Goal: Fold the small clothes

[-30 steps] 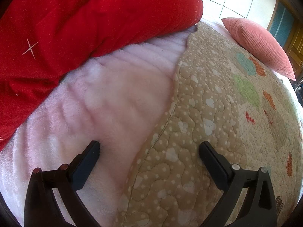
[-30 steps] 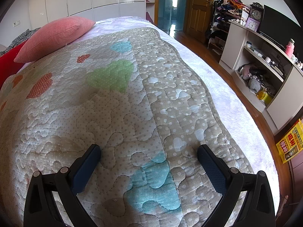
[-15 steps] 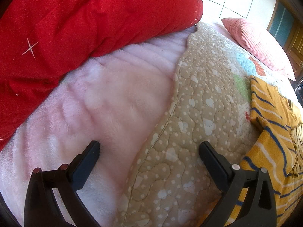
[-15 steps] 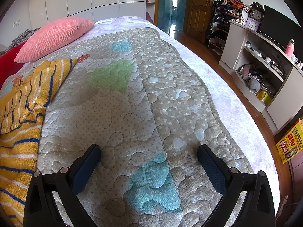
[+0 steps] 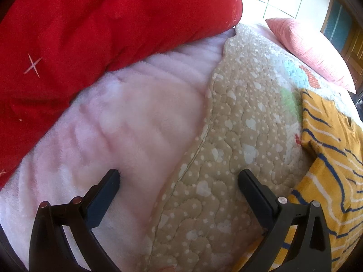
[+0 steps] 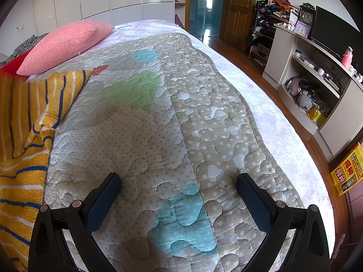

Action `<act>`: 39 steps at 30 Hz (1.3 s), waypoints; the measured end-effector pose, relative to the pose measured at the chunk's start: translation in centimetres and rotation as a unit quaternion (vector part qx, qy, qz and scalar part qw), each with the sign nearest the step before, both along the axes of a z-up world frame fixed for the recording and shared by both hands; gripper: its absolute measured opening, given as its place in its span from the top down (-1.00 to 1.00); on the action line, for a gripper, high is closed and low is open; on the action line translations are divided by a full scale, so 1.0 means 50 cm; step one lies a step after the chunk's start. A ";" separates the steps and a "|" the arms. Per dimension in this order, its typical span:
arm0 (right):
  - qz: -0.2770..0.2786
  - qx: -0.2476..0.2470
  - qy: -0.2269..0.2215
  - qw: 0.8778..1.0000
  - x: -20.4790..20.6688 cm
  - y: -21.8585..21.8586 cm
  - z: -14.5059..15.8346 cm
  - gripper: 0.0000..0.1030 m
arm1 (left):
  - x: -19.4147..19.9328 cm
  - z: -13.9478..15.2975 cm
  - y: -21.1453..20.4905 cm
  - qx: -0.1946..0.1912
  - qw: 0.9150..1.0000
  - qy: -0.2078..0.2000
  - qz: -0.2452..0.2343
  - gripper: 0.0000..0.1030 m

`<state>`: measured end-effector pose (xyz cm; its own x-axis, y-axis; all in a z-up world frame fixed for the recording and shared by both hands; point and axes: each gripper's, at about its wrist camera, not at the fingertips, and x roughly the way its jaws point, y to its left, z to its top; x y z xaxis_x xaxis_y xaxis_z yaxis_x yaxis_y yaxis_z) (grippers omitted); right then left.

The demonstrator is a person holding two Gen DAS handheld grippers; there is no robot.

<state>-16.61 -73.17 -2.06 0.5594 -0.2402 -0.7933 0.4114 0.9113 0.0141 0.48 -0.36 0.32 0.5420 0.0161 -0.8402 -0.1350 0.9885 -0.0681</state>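
Observation:
A small yellow garment with blue and white stripes (image 5: 329, 158) lies rumpled on the quilted bedspread (image 5: 238, 136), at the right edge of the left wrist view. It also shows at the left edge of the right wrist view (image 6: 27, 136). My left gripper (image 5: 179, 181) is open and empty, low over the seam between quilt and pink fleece blanket, left of the garment. My right gripper (image 6: 178, 185) is open and empty over the quilt (image 6: 181, 124), right of the garment.
A red duvet (image 5: 90, 34) is piled on the pink fleece blanket (image 5: 124, 124) to the left. A pink pillow (image 6: 65, 43) lies at the bed's head. Beyond the bed's right edge are a wooden floor (image 6: 249, 68) and white shelves (image 6: 317, 79).
The striped yellow garment has appeared on the quilt between the two grippers and now lies spread a little further. Both grippers have stayed open and nearly still.

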 end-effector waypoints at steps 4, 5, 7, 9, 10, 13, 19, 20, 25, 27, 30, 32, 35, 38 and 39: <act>0.000 0.001 0.000 1.000 0.000 0.000 0.000 -1.00 | -0.023 0.050 0.007 0.026 0.999 -0.046 0.014 -1.00; 0.000 0.001 0.000 1.000 0.000 0.000 0.000 -1.00 | -0.037 0.072 0.011 0.039 0.997 -0.065 0.021 -1.00; 0.000 -0.002 0.002 1.000 0.001 0.001 0.000 -1.00 | -0.076 0.127 0.020 0.055 0.992 -0.104 0.037 -1.00; 0.000 0.000 0.000 1.000 -0.001 -0.001 -0.001 -1.00 | -0.113 0.171 0.013 0.072 0.989 -0.123 0.041 -1.00; 0.000 0.001 0.000 1.000 -0.001 0.000 -0.001 -1.00 | -0.128 0.188 0.002 0.083 0.988 -0.124 0.038 -1.00; -0.001 -0.001 0.000 1.000 0.002 0.002 0.000 -1.00 | -0.187 0.234 -0.060 0.109 0.985 -0.131 -0.002 -1.00; -0.001 -0.006 0.003 1.000 0.000 0.009 0.002 -1.00 | -0.269 0.195 -0.268 0.092 0.985 -0.090 -0.112 -1.00; -0.001 -0.007 0.003 1.000 0.002 0.006 -0.001 -1.00 | -0.269 0.170 -0.307 0.074 0.986 -0.069 -0.134 -1.00; -0.004 -0.009 0.010 1.000 0.006 0.008 -0.002 -1.00 | -0.258 0.055 -0.458 0.067 0.980 0.005 -0.187 -1.00; -0.009 0.002 0.014 1.000 0.007 0.005 -0.002 -1.00 | -0.264 0.028 -0.499 0.094 0.977 0.000 -0.191 -1.00; 0.000 0.021 0.020 1.000 0.006 -0.005 0.002 -1.00 | -0.268 0.013 -0.508 0.109 0.977 -0.012 -0.180 -1.00; 0.015 0.036 0.012 0.999 -0.005 -0.018 0.007 -0.99 | -0.258 0.009 -0.497 0.086 0.982 -0.004 -0.170 -1.00; -0.018 0.034 -0.011 0.999 -0.064 -0.043 0.020 -0.99 | -0.259 0.007 -0.479 0.050 0.985 0.000 -0.164 -1.00; -0.094 -0.009 -0.017 0.995 -0.154 -0.089 0.036 -0.99 | -0.263 0.006 -0.487 0.054 0.984 -0.006 -0.167 -1.00; -0.128 -0.021 -0.016 0.991 -0.195 -0.115 0.042 -0.99 | -0.265 0.006 -0.489 0.054 0.985 -0.008 -0.166 -1.00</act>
